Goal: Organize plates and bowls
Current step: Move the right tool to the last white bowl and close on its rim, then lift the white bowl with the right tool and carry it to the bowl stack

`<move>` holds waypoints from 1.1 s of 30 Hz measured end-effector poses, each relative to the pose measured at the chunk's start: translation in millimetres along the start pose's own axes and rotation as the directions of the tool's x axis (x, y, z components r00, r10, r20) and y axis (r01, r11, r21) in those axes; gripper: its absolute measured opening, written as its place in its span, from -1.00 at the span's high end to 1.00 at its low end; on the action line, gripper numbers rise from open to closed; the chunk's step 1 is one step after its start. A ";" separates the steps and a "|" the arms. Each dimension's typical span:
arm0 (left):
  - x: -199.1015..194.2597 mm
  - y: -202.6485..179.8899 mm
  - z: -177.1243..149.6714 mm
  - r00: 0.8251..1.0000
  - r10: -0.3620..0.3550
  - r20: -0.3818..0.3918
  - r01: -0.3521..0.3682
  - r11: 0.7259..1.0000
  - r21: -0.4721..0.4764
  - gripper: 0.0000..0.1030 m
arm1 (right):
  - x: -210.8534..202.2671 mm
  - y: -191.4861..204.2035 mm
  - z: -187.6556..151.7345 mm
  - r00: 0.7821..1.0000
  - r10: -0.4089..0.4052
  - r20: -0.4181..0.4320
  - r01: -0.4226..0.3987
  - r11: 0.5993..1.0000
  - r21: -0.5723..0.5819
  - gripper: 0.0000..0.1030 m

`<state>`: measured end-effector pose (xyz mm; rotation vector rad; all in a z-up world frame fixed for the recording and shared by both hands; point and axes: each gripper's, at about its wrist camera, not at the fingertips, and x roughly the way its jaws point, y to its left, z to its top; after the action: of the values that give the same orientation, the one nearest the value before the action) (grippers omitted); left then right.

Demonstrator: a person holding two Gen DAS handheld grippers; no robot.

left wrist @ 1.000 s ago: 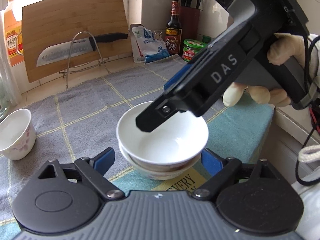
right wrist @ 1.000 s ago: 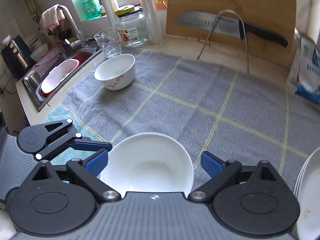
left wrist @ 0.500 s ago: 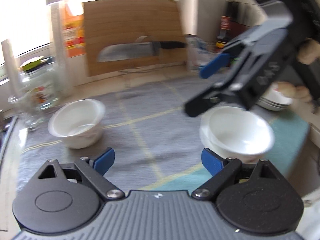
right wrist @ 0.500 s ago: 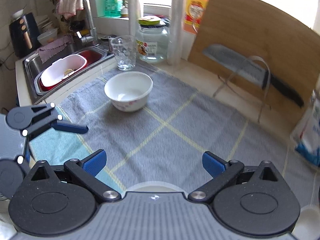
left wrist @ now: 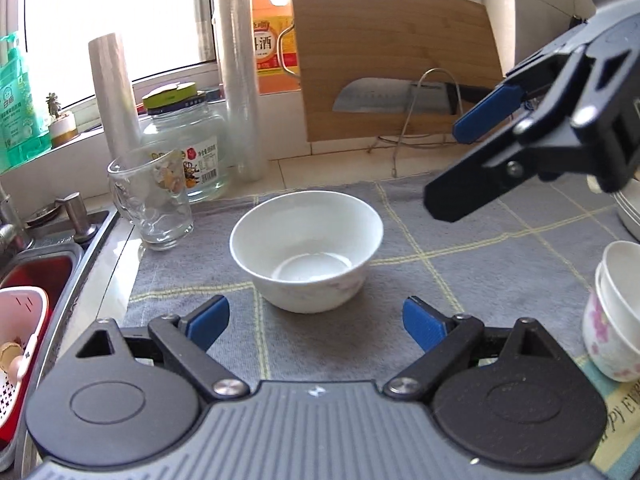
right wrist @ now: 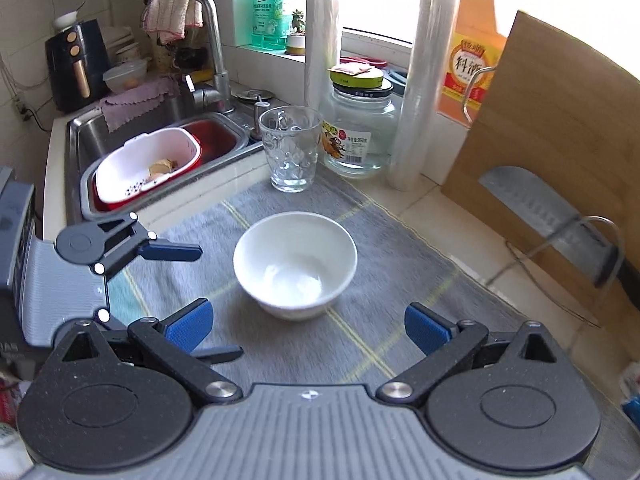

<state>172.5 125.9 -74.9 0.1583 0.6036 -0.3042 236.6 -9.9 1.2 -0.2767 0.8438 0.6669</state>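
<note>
A single white bowl (left wrist: 306, 248) (right wrist: 296, 264) with a faint floral print stands upright on the grey checked cloth (left wrist: 460, 280), near the sink. My left gripper (left wrist: 316, 320) is open and empty, just short of the bowl's near side. In the right wrist view, the left gripper (right wrist: 219, 301) is left of the bowl. My right gripper (right wrist: 307, 324) is also open and empty, its blue pads on either side of the bowl's near rim and clear of it. From the left wrist view the right gripper (left wrist: 446, 168) hangs above and right of the bowl. A stack of bowls (left wrist: 612, 312) sits at the right edge.
A glass mug (right wrist: 290, 148), a lidded jar (right wrist: 358, 128) and two rolls of wrap stand behind the bowl. A cutting board (left wrist: 396, 60) with a knife on a wire rack leans at the back right. The sink (right wrist: 120, 136) with a white colander lies to the left.
Both grippers swung left, away from the stacked bowls, and now face the single bowl by the sink. The right gripper's finger no longer reaches into the top stacked bowl.
</note>
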 end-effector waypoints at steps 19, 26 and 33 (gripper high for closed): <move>41.9 21.0 5.9 0.997 -0.075 0.001 0.075 0.996 -0.048 -0.78 | 86.2 -32.8 34.5 0.987 0.131 -0.091 -0.124 0.989 0.080 -0.87; 41.2 16.6 6.1 0.996 -0.084 0.018 0.084 0.996 -0.017 -0.71 | 106.1 -35.7 36.2 0.979 0.166 -0.119 -0.154 0.983 0.100 -0.67; 41.6 18.9 7.0 0.996 -0.088 0.019 0.089 0.996 -0.014 -0.70 | 113.0 -38.2 41.3 0.974 0.189 -0.127 -0.175 0.978 0.113 -0.47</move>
<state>214.8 132.4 -92.3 0.1143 0.5954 -0.3862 340.0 29.6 -59.6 -0.1558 1.0408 0.7795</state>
